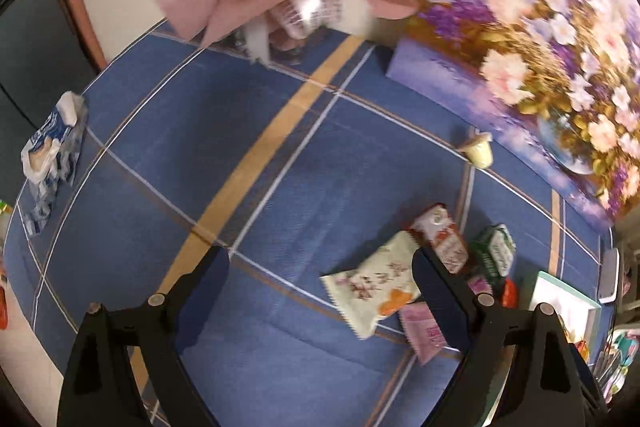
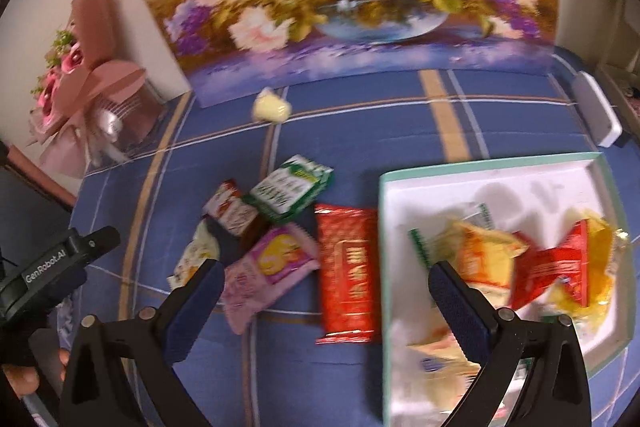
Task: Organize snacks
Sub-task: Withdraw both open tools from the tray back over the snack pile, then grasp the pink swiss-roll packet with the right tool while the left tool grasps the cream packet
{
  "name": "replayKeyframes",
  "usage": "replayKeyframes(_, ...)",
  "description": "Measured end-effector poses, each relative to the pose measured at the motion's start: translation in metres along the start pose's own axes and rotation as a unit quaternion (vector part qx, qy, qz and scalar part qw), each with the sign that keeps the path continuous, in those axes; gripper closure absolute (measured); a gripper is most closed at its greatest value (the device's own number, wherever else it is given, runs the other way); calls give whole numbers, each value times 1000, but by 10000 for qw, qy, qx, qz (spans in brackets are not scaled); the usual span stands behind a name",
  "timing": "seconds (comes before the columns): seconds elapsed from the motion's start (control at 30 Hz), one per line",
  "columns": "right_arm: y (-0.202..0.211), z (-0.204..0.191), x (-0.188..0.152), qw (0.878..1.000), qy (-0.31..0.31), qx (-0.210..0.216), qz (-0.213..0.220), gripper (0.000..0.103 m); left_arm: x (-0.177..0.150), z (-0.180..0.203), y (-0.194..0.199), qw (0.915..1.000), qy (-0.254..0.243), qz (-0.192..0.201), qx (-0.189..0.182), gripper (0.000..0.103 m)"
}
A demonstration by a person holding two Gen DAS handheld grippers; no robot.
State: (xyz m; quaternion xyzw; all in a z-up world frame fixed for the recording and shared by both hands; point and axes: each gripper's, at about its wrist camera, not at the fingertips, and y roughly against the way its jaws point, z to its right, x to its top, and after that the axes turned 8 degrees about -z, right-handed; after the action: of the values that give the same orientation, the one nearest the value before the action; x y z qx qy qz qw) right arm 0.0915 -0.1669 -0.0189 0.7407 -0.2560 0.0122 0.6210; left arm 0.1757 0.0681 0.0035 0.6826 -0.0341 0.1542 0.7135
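Left gripper (image 1: 320,279) jaws wide over blue checked surface (image 1: 280,155), cream floral snack packet (image 1: 374,285) just beside right jaw, nothing held

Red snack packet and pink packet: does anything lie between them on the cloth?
No. In the right wrist view the red snack packet and pink packet lie side by side, almost touching, with only a sliver of blue tablecloth between them.

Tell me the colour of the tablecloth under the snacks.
Blue tablecloth with tan and white stripes, clearest in the left wrist view.

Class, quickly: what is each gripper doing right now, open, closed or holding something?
Left gripper: open, holding nothing.
Right gripper: open, holding nothing.
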Motion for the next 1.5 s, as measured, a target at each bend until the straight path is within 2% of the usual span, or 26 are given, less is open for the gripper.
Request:
replayKeyframes(0.17, -18, -16, -3, 9997, 29, 96, -208, 0, 1, -7, -9, 9997, 130, -136, -151, 10)
replayKeyframes(0.27, -29, -24, -5, 9994, 39, 134, -319, 0, 1, -2, -19, 9994, 26, -238, -261, 10)
replayKeyframes(0.37, -38, -29, -6, 9989, -6, 178, -425, 2, 0, 8, -33, 9974, -140, -442, -556, 10)
replayKeyframes(0.53, -55, -34, -6, 9982, 2, 109, -593, 14, -4, 27, -60, 9924, -405, -831, -816, 10)
replayKeyframes(0.8, -71, -39, -2, 9977, 84, -52, -677, 24, -7, 41, -90, 9858, -504, -1205, -1055, 10)
replayKeyframes(1.0, -81, -40, 0, 9974, 137, -183, -685, 25, -5, 43, -100, 9862, -491, -1244, -980, 10)
replayKeyframes(1.17, -85, -49, 0, 9969, 314, -314, -651, 25, -2, 35, -103, 9909, -366, -1184, -518, 10)
replayKeyframes(1.2, -85, -51, -1, 9968, 335, -283, -661, 25, -1, 31, -104, 9917, -311, -1171, -419, 10)
replayKeyframes(1.33, -89, -55, -2, 9964, 352, -203, -750, 25, 2, 13, -103, 9927, 21, -1131, -407, 10)
replayKeyframes(1.5, -94, -59, -4, 9954, 378, -196, -857, 26, 5, -6, -99, 9941, 281, -1038, -107, 10)
